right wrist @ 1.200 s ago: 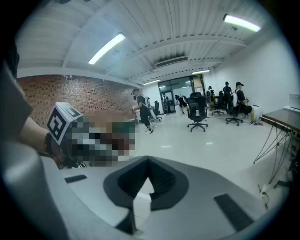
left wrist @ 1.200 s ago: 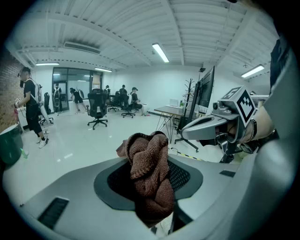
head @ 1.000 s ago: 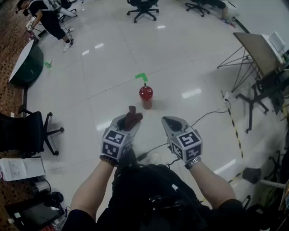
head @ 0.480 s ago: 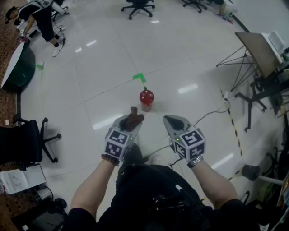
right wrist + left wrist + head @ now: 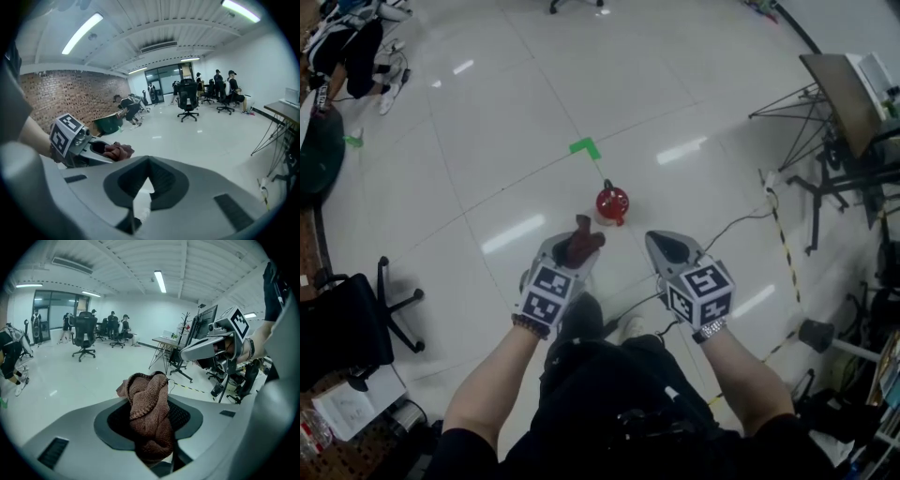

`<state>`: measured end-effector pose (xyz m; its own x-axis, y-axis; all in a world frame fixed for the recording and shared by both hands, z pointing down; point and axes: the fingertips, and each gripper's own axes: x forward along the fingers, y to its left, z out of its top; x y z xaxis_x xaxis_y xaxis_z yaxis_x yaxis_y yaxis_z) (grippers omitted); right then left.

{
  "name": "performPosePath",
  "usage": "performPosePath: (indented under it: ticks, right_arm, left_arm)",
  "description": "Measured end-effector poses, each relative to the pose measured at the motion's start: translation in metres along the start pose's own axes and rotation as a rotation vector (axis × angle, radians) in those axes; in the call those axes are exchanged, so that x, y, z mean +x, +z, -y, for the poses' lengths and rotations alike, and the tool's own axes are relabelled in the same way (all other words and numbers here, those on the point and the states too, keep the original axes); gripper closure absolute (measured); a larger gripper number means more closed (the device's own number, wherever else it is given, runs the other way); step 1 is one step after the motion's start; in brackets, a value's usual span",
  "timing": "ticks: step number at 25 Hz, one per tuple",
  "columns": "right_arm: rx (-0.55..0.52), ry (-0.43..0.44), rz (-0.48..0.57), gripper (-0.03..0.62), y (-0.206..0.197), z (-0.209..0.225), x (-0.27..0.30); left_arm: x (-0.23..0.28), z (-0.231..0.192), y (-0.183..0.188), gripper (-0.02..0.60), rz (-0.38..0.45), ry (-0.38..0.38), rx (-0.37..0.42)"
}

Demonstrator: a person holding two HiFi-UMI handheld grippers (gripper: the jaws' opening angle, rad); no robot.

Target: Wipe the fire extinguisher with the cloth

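One brown cloth (image 5: 584, 239) sits bunched between the jaws of the left gripper (image 5: 574, 246), which are clamped on it, while the right gripper (image 5: 662, 244) beside it has its jaws pressed together with nothing in them. The single red fire extinguisher (image 5: 612, 203) is on the glossy floor (image 5: 487, 169) just ahead of the two grippers, apart from both, near one green tape mark (image 5: 583, 147)

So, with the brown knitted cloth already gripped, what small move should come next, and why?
Probably bring the left gripper forward and down to the red fire extinguisher standing on the glossy white floor: its jaws clamp the brown knitted cloth, which is short of the extinguisher, not touching it. The right gripper is shut and empty.
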<state>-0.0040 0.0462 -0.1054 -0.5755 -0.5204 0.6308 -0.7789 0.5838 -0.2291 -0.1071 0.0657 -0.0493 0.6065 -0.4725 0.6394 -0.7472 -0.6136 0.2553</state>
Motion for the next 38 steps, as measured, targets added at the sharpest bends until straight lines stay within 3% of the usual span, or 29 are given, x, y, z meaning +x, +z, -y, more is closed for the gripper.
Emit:
performPosePath:
  ticks: [10, 19, 31, 38]
  right_arm:
    - [0.027, -0.069, -0.056, 0.569, 0.003, 0.036, 0.061]
    - [-0.018, -0.008, -0.055, 0.568, -0.028, 0.071, 0.113]
    - [-0.062, 0.087, 0.026, 0.569, -0.113, 0.144, 0.187]
    - [-0.074, 0.105, 0.125, 0.569, -0.164, 0.176, 0.245]
  left_arm:
    - [0.052, -0.062, -0.008, 0.414, -0.036, -0.051, -0.015]
    - [0.118, -0.090, -0.045, 0.414, -0.033, -0.001, -0.107]
    - [0.236, -0.127, -0.126, 0.414, 0.014, 0.071, -0.196]
    - [0.299, -0.155, -0.168, 0.414, 0.076, 0.025, -0.190]
